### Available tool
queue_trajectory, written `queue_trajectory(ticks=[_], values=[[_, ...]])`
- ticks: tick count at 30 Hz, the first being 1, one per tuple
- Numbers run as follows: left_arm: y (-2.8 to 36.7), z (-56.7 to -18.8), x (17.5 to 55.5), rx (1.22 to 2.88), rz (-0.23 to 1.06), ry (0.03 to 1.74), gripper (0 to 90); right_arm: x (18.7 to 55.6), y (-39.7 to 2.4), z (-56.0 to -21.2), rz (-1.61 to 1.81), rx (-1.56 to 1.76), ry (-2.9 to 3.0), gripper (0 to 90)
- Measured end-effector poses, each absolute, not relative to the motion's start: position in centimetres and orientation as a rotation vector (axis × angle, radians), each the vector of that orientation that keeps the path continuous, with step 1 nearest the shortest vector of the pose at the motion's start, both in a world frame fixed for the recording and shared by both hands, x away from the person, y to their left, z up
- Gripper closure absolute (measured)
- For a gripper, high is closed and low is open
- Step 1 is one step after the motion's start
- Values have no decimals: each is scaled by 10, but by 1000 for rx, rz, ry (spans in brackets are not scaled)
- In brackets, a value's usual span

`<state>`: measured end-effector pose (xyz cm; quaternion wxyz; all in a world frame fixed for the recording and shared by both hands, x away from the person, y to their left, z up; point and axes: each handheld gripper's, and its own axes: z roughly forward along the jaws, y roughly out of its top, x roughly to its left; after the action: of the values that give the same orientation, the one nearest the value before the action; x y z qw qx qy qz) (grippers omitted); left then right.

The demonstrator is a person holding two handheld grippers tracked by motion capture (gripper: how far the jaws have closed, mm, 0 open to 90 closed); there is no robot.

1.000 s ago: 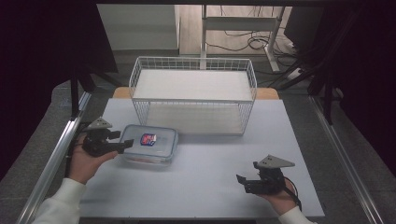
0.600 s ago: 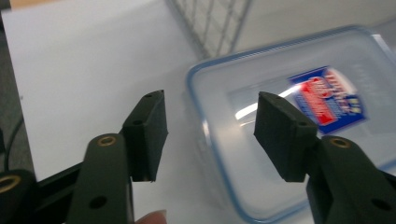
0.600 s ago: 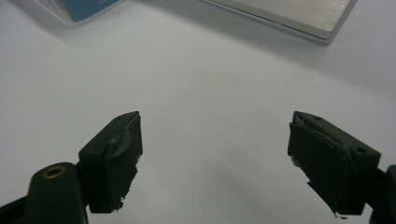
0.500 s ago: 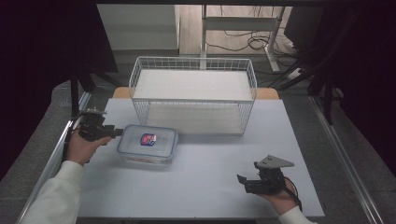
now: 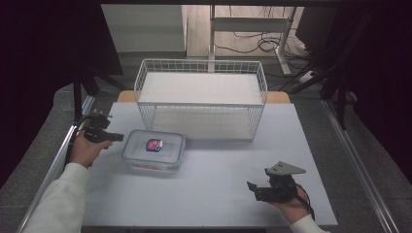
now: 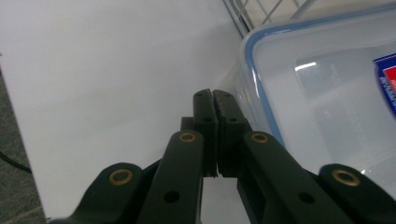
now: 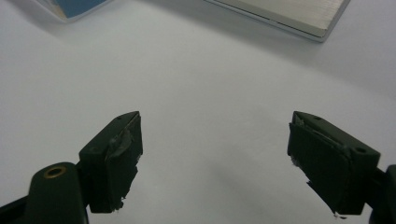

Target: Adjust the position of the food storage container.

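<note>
The clear box (image 5: 153,151) sits near the counter's (image 5: 218,194) left edge. The left gripper (image 5: 118,137), jaws pressed together, is right beside it, maybe about to push. The right gripper (image 5: 253,191) waits near the front edge, jaws wide apart. Next, a gentle nudge.

Left hand-held gripper (image 6: 213,100) jaws together, right hand-held gripper (image 7: 215,158) agape

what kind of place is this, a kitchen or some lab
Likely a lab or recording setup, not a kitchen: a bare white table framed by dark curtains, loose cables on the floor, and a lone food container beside a wire basket.
</note>
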<state>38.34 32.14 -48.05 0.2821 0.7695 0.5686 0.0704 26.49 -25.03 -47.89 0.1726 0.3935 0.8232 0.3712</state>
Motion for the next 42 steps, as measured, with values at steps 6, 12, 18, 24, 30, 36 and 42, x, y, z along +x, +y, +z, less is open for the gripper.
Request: queue_trajectory(ticks=[6, 12, 18, 24, 30, 36, 42], values=[[316, -486, 386, 2080, 156, 1502, 899, 265, -252, -479, 1043, 1127, 2330, 181], [314, -488, 389, 2085, 142, 1500, 900, 266, -253, -479, 1038, 1127, 2325, 181], [313, -488, 388, 2095, 152, 1501, 900, 267, -252, -480, 1035, 1127, 2327, 181], [308, -488, 386, 2095, 154, 1483, 900, 267, -251, -480, 1030, 1124, 2328, 181], [296, -487, 381, 2100, 140, 1429, 900, 267, -250, -480, 1027, 1124, 2329, 181], [279, -486, 377, 2115, 116, 1376, 900, 267, -249, -480, 1026, 1121, 2331, 181], [262, -485, 373, 2126, 85, 1338, 900, 267, -250, -480, 1024, 1121, 2332, 181]])
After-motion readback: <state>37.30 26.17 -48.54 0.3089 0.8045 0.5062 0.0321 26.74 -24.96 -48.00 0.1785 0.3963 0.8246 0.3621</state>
